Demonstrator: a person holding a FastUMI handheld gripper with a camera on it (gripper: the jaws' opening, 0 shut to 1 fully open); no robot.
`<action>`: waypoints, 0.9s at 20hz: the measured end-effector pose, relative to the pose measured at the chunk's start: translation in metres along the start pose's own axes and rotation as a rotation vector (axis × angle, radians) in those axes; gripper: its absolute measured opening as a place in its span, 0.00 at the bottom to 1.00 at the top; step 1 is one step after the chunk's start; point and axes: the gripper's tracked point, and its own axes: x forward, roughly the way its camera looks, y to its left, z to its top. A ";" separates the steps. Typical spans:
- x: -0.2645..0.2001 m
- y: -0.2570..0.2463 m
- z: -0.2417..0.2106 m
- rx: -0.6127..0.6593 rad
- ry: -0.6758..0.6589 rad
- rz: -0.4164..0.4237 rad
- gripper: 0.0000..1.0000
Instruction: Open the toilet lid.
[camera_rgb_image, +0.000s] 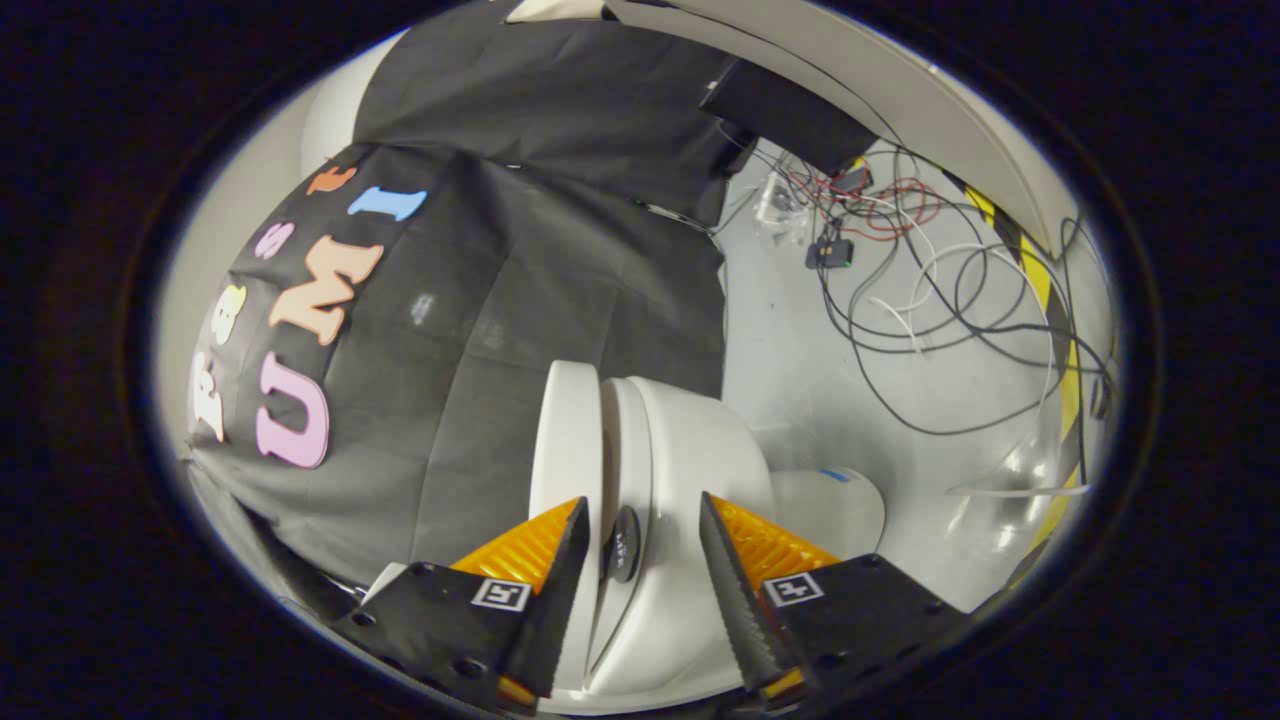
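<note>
White glazed ceramic made up the one toilet (700, 440) in the gripper view, which appeared tipped sideways. The toilet lid (566, 430) stood edge-on just ahead of the gripper (640, 520), close against the seat (625, 440) beside it, with the rounded bowl body bulging off to the right of both. The jaws were spread apart with nothing pinched; the lid's edge and the seat lay in the gap between the two fingers, and whether either finger touched the lid could not be told. A small dark oval bumper (622, 543) sat on the seat face between the fingers. No view into the bowl was given, so its contents could not be told. Beyond the toilet hung the black cloth wall (560, 230) of the booth. To the right stretched a pale grey floor (800, 370), on which lay a loose tangle of black, white and red cables (930, 270), too many and too knotted to count, along with one small dark box (830, 252) among them. A single yellow-and-black striped strip (1040, 280) ran along the floor's far side.
</note>
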 end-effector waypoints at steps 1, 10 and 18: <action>0.001 -0.005 -0.007 0.011 0.014 -0.014 0.67; 0.006 0.010 -0.007 0.059 0.008 0.016 0.50; 0.010 0.021 -0.013 0.110 0.049 0.061 0.11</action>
